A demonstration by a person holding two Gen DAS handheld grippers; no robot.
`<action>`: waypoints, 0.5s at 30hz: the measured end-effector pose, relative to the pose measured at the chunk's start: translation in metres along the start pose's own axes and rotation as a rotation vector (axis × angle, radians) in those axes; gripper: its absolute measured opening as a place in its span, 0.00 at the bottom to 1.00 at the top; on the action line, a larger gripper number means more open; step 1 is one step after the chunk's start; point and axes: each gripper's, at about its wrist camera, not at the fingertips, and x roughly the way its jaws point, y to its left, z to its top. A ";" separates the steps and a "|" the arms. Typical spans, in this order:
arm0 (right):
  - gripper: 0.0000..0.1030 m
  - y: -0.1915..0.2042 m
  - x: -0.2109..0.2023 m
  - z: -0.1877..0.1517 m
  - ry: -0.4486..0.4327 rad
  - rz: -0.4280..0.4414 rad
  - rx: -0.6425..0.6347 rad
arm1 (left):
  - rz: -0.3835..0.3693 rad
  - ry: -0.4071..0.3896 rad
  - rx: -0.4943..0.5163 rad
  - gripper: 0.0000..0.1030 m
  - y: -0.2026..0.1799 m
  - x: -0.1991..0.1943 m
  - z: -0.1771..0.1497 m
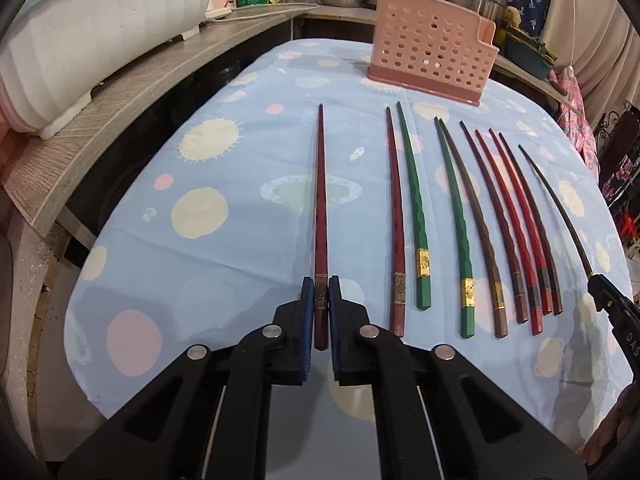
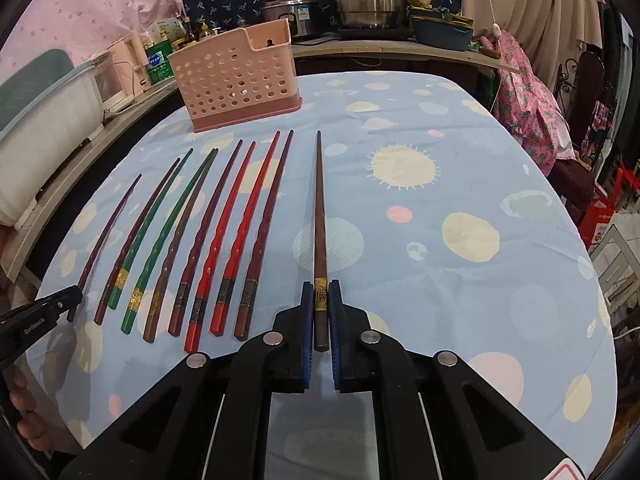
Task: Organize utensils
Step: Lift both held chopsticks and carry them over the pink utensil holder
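Barely begun: left tongs [image 1: 321, 294] clenched on the dark red chopstick [image 1: 320, 200], right tongs [image 2: 321, 294] on the brown chopstick [image 2: 319, 208], pink holder [image 1: 430, 46] far and apparently empty.

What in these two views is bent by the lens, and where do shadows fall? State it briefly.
Left wrist view: the chopsticks right of the held dark red chopstick bow outward; the right gripper casts a soft shadow on the tablecloth. Right wrist view: the chopsticks left of the held brown chopstick bow; corners vignette black.
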 end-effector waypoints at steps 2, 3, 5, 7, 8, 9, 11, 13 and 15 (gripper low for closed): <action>0.07 -0.002 -0.012 0.006 -0.026 0.006 0.006 | -0.003 -0.015 -0.005 0.07 0.003 -0.009 0.004; 0.07 -0.004 -0.019 0.011 -0.042 0.012 0.011 | -0.004 -0.024 -0.007 0.07 0.004 -0.015 0.005; 0.07 -0.007 -0.034 0.022 -0.080 0.017 0.017 | -0.007 -0.049 -0.010 0.07 0.008 -0.027 0.011; 0.07 -0.010 -0.048 0.034 -0.119 0.018 0.012 | -0.015 -0.081 -0.018 0.07 0.012 -0.042 0.019; 0.07 -0.011 -0.055 0.042 -0.141 0.019 0.011 | -0.018 -0.094 -0.020 0.07 0.014 -0.049 0.022; 0.07 -0.012 -0.062 0.050 -0.163 0.022 0.011 | -0.020 -0.110 -0.022 0.07 0.015 -0.055 0.028; 0.07 -0.015 -0.075 0.066 -0.205 0.030 0.010 | -0.022 -0.147 -0.024 0.07 0.018 -0.070 0.040; 0.07 -0.017 -0.084 0.082 -0.238 0.043 0.013 | -0.028 -0.179 -0.027 0.07 0.020 -0.082 0.053; 0.07 -0.018 -0.090 0.097 -0.263 0.058 0.015 | -0.038 -0.204 -0.032 0.07 0.021 -0.091 0.070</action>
